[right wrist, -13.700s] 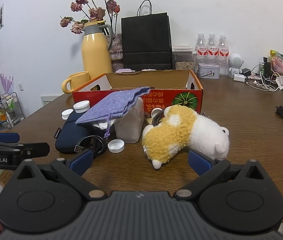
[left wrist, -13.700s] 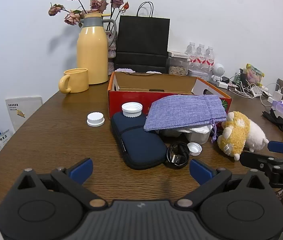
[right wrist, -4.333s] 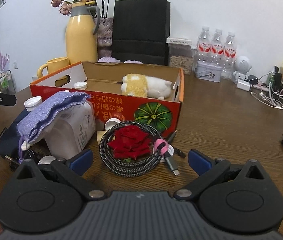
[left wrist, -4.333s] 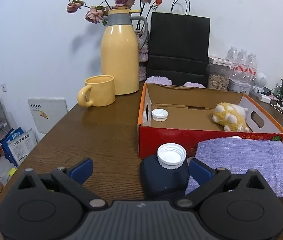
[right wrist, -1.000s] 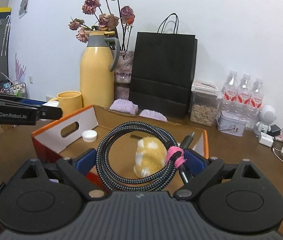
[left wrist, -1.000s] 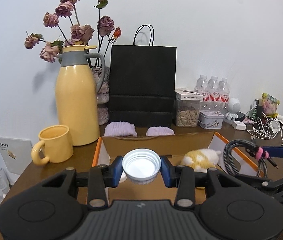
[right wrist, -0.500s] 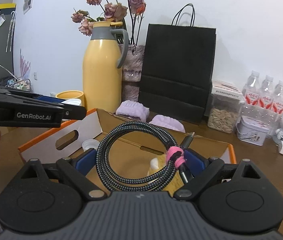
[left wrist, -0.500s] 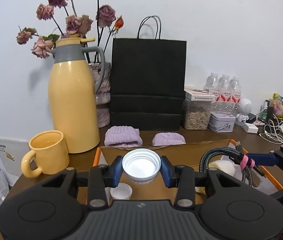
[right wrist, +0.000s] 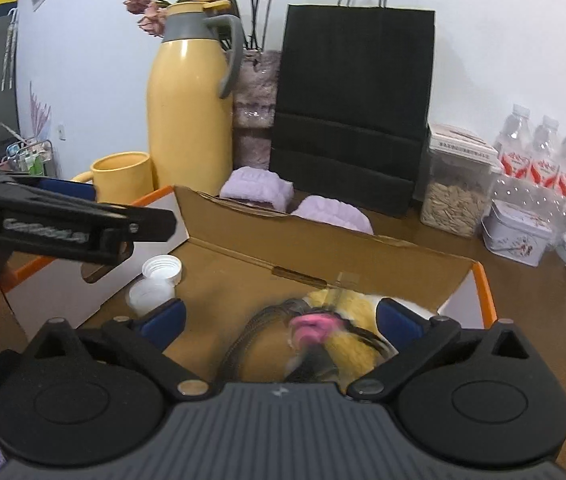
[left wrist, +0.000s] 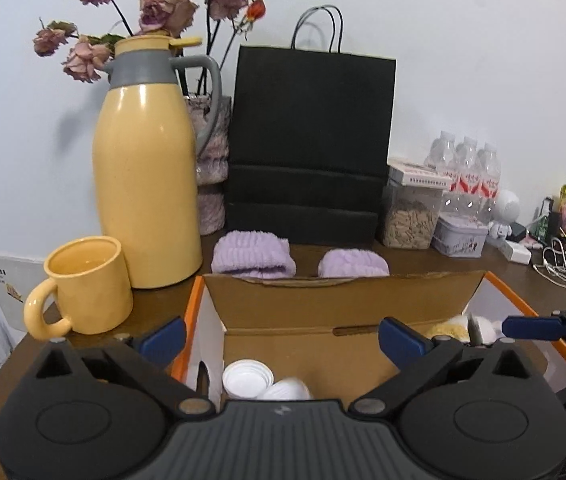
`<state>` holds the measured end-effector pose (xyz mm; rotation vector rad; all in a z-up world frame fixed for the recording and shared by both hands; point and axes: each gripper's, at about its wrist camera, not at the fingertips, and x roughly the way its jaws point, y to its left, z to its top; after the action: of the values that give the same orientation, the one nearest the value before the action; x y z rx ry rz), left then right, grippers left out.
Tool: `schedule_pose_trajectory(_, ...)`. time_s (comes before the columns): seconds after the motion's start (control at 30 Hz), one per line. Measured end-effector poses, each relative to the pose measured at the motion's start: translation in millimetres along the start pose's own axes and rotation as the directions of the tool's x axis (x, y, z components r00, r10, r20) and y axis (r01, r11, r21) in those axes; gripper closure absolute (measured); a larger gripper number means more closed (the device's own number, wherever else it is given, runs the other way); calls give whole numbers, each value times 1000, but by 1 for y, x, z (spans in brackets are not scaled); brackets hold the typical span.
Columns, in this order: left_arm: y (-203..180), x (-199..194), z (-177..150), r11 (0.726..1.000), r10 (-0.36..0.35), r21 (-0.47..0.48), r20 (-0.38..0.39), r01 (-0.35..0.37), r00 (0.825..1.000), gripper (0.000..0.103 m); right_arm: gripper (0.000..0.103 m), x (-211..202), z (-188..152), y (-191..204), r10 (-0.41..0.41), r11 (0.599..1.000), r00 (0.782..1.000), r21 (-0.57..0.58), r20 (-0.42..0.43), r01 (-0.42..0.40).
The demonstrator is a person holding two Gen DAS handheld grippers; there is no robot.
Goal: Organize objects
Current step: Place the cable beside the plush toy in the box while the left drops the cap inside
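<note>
A white wall backs a brown wooden bench (left wrist: 155, 308), and on it, beyond both grippers, stand a tall yellow jug (left wrist: 147, 168) with dried roses, a yellow mug (left wrist: 89, 286), a black paper bag (left wrist: 309, 144) and two lilac cloth rolls (left wrist: 253, 256). Further right are a jar of seeds (left wrist: 411, 216), water bottles (left wrist: 469, 172) and a small tin (left wrist: 459, 236).

The left gripper (left wrist: 281, 338) hangs over the near-left corner of the cardboard box (left wrist: 343, 300) with its blue-tipped fingers spread wide and nothing between them. Directly beneath it, on the box floor, lie two white caps (left wrist: 247, 378), touching one another.

The right gripper (right wrist: 279, 318) is over the right half of the same box (right wrist: 323, 252), its fingers likewise parted wide. Between and below them sits the braided cable (right wrist: 251, 340) with its pink tie (right wrist: 313, 326), blurred, lying against the yellow and white plush toy (right wrist: 351, 312) in the box. Whether the cable is resting or falling cannot be told. From this view the white caps (right wrist: 161, 272) lie ahead and to the left, under the left gripper's arm (right wrist: 63, 220), which crosses the frame's left side.
</note>
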<state>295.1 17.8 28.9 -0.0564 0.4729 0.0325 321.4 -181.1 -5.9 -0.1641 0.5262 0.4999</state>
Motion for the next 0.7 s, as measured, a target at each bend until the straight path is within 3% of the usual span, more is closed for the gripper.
schedule_pose_trajectory(0.7,-3,-32,-1,999,41,11,42,-41,998,0,0,-28,0,5,-33,999,999,-12,42,34)
